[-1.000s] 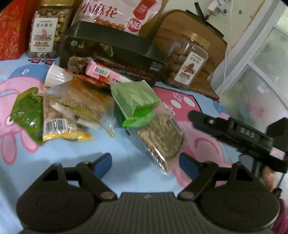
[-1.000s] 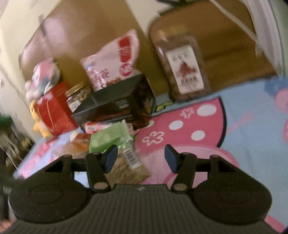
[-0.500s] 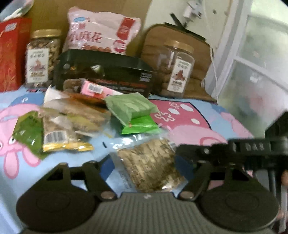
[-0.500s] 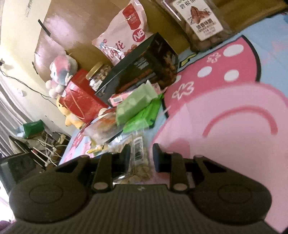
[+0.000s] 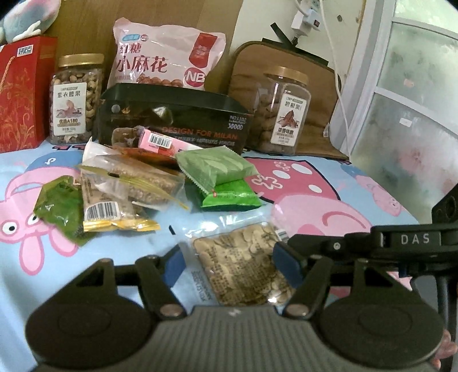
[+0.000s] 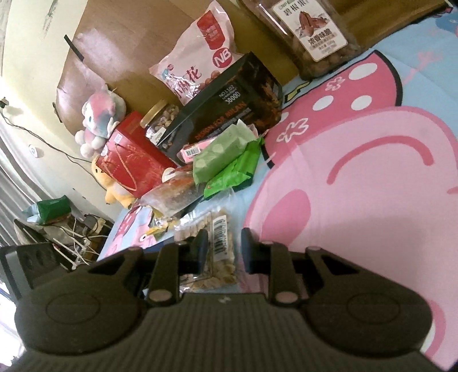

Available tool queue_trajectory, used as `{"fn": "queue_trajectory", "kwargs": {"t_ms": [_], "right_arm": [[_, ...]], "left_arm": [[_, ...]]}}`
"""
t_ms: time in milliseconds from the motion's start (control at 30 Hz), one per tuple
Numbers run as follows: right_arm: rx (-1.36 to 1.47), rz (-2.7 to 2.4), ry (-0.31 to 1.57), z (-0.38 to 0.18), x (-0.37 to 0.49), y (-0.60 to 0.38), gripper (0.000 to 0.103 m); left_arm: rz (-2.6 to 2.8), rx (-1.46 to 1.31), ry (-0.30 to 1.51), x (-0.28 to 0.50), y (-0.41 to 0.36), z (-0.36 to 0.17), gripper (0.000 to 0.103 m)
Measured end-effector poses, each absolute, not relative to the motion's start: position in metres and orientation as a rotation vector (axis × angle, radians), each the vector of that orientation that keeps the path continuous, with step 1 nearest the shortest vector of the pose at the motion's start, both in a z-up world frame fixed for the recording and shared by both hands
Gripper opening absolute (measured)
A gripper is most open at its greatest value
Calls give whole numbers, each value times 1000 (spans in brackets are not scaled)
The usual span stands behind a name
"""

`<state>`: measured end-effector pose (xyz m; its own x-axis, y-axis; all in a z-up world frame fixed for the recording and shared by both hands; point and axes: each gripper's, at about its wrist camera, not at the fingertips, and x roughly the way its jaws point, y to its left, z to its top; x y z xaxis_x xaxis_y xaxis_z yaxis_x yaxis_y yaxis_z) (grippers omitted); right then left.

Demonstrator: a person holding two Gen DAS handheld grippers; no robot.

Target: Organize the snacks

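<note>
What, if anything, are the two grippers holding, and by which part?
Both have just closed on the seed packet: left gripper across its width, right gripper on its barcode edge.

Cream wall (image 5: 266,17) carried a white power strip (image 5: 307,14) with dangling cord, brown board (image 6: 120,45) leaned against it, frosted-glass window (image 5: 415,94) with white frame stood at right, daylight came in, tangled cables (image 6: 83,237) lay on the floor by grey curtain (image 6: 11,183).
</note>
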<state>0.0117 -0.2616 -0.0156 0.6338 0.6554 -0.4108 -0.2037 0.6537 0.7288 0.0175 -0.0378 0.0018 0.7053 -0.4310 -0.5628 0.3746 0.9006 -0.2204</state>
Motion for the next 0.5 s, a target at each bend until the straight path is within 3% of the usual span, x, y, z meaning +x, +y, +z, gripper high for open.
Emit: {"fn": "queue_trajectory", "kwargs": {"t_ms": [500], "right_arm": [[683, 536, 691, -17, 9, -260, 28]], "left_arm": [[-445, -76, 645, 16, -39, 1, 68]]}}
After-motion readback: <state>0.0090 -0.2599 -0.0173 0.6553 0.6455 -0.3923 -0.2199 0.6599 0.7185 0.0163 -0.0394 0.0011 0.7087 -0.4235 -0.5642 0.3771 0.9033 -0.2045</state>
